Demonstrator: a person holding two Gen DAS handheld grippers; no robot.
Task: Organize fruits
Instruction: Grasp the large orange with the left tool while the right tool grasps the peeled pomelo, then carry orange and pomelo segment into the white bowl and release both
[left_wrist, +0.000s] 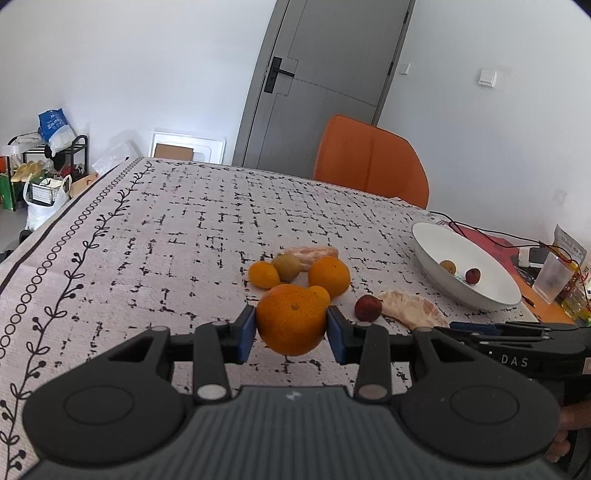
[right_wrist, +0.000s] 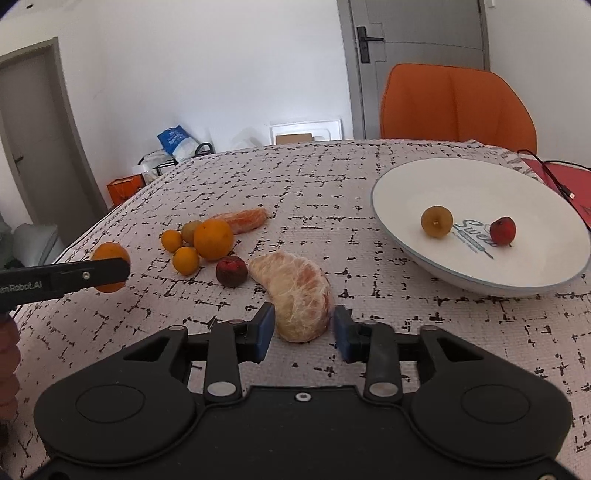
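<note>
Left claw clenched on a large orange, blue pads pressed to both its sides, fruit raised clear of the patterned cloth on the bench. Right claw straddled the near end of a peeled pomelo wedge; a gap showed between the wedge and the right pad, so not gripping it (jaws apart, wedge lying on the cloth).

Just beyond the wedge, touching or nearly touching its far-left end, a small dark red fruit. Left of that and farther, a cluster: two small tangerines and, a medium orange, a greenish-brown round fruit behind them, and a second peeled segment at the far side of the group.

To the right, a white shallow bowl sat on the bench, holding a yellow-brown round fruit and a small red fruit, apart from each other.

At the far edge of the bench, an orange chair; behind it, a grey door.
</note>
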